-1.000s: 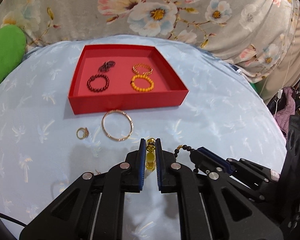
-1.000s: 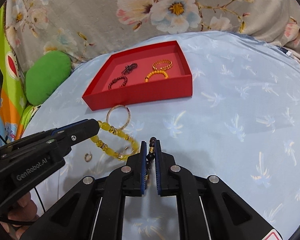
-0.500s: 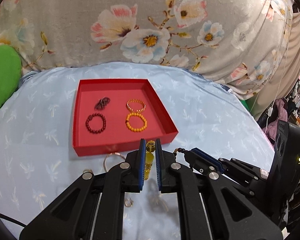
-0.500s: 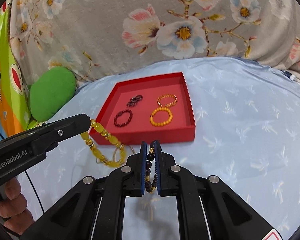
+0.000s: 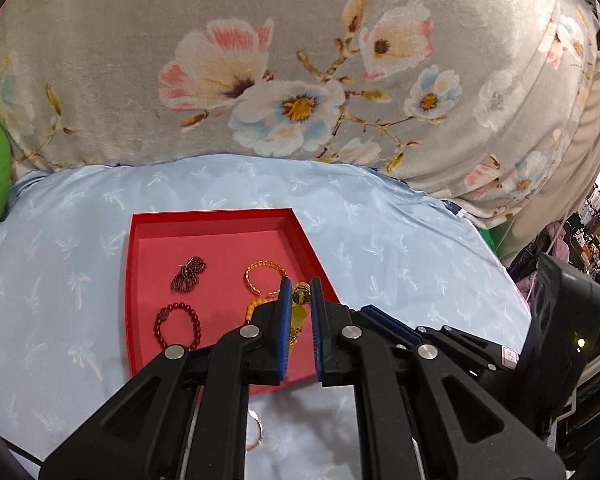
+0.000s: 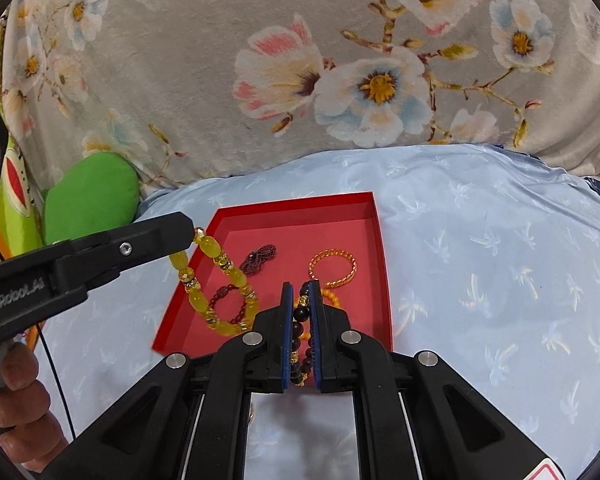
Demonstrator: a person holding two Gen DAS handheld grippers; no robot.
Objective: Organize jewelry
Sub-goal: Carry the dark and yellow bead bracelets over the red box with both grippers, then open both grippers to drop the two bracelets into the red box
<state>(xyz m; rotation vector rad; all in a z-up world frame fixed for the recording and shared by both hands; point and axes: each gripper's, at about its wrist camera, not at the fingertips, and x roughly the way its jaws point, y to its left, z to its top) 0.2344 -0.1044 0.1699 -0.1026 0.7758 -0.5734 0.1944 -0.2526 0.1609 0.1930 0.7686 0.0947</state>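
Tray [image 6: 384,264], red and shallow, sits on the pale blue cloth [image 6: 500,280] in front of me, and four pieces lie inside it. Going left to right on its floor: a dark red beaded bracelet [image 5: 177,326] near the front, a small bunched dark red strand [image 5: 188,274] behind it, then an orange beaded bracelet [image 5: 256,307] partly hidden by my fingers, and a thin gold twisted bangle [image 6: 334,268] toward the back right.

My left gripper [image 5: 299,292] pinches a chunky yellow bead bracelet [image 6: 216,280]; from the right wrist view the loop hangs from it over the tray's left side, clear of the floor as far as I can tell. My right gripper [image 6: 301,292] is pressed together on a black bead bracelet [image 6: 300,336] with gold spacers, held above the tray's front edge. A bit of a metal ring [image 5: 258,434] shows on the cloth below my left fingers, outside the tray.
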